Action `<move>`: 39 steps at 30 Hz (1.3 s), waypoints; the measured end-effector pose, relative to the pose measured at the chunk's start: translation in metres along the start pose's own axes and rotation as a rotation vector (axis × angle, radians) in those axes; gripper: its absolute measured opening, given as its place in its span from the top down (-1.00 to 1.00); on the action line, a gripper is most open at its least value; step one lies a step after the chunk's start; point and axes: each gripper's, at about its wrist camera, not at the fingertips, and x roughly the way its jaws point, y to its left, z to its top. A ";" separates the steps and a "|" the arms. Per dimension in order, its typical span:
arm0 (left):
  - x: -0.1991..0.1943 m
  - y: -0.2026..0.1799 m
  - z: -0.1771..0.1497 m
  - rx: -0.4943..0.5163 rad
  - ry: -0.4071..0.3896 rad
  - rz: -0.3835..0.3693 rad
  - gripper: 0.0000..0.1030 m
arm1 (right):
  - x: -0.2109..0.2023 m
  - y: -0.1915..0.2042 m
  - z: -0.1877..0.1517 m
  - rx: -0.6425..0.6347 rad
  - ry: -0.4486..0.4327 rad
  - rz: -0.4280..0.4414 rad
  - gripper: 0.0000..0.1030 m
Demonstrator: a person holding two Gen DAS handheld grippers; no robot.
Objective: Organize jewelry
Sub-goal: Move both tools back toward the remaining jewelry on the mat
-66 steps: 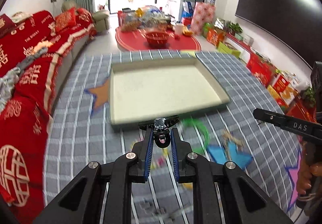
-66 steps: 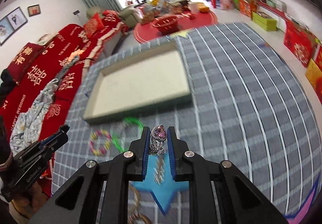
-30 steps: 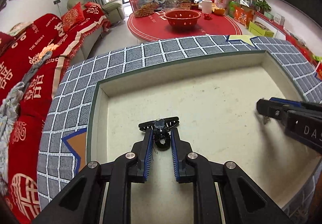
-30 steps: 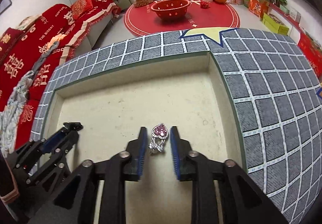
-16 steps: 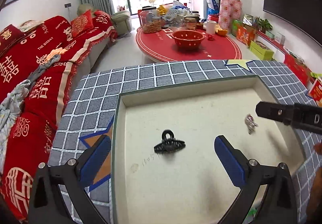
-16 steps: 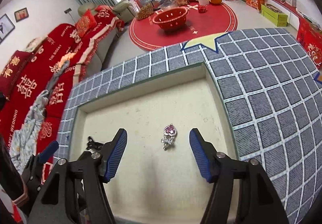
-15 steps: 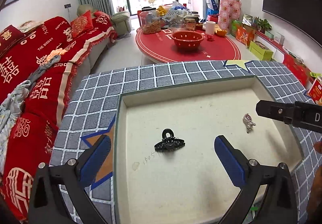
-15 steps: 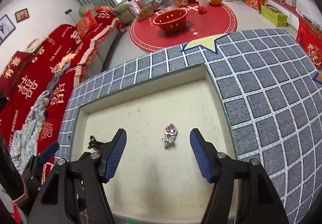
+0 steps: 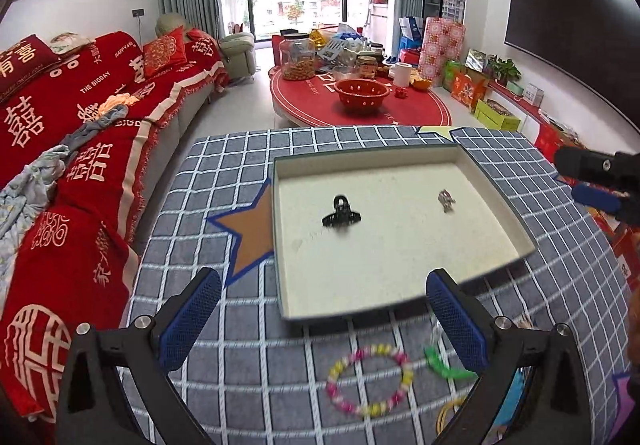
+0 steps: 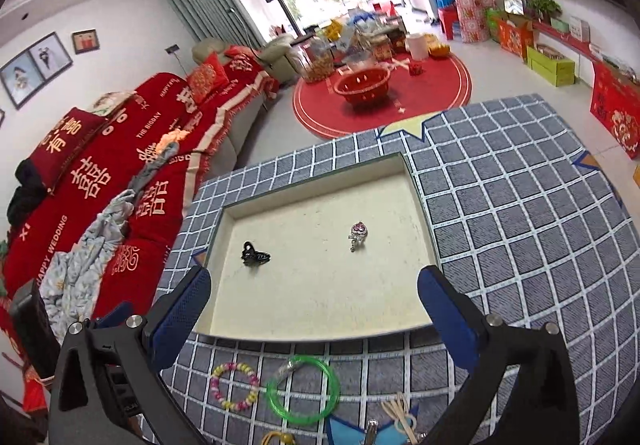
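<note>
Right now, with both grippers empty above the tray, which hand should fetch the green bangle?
Right, probably. The green bangle lies on the checked cloth just ahead of the open right gripper, almost centred between its fingers. In the left view it sits off-centre by the open left gripper's right finger.

hair clip (image 9: 341, 214) left of ring (image 9: 445, 200), in tray (image 9: 404, 312)

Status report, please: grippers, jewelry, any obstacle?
Both grippers open, empty. Clip and ring in tray. Bracelets outside. Nothing blocking.

"THE BIGDAY" and "HAPPY WEDDING" (white print) on the red sofa cover (image 10: 120, 181)
</note>
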 end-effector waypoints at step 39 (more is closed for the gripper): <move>0.039 0.022 -0.086 -0.110 0.200 0.031 -1.00 | -0.070 -0.024 -0.218 -0.100 0.222 -0.242 -0.99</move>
